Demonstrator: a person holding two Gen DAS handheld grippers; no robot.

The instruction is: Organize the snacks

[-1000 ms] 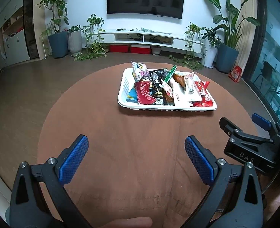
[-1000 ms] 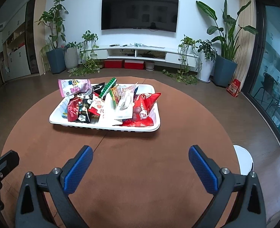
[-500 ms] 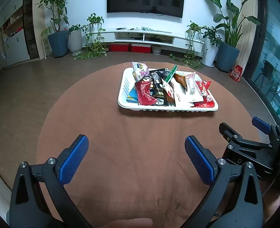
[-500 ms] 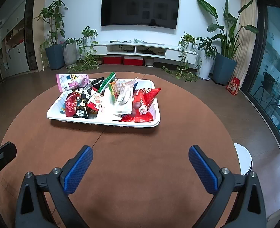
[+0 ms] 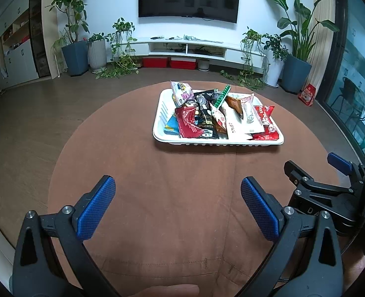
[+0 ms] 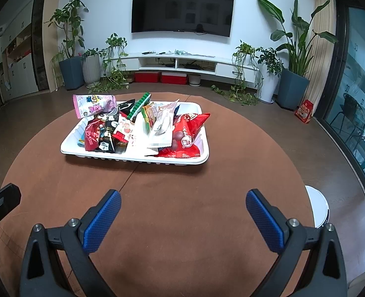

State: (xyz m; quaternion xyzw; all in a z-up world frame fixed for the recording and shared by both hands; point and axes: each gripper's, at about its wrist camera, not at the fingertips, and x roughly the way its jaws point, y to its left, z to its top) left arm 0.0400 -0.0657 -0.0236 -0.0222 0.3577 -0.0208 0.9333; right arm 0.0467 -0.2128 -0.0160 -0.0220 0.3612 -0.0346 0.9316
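Both grippers, left gripper (image 5: 177,205) and right gripper (image 6: 182,217), I hold released above the brown table (image 6: 182,198), well short of the snack-filled white tray (image 6: 70,147).

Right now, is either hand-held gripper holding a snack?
No, the left hand-held gripper and right hand-held gripper are open and empty, short of the white tray.

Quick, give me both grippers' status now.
Left gripper: open, holding nothing, above the brown tablecloth.
Right gripper: open, holding nothing, short of the snack tray.
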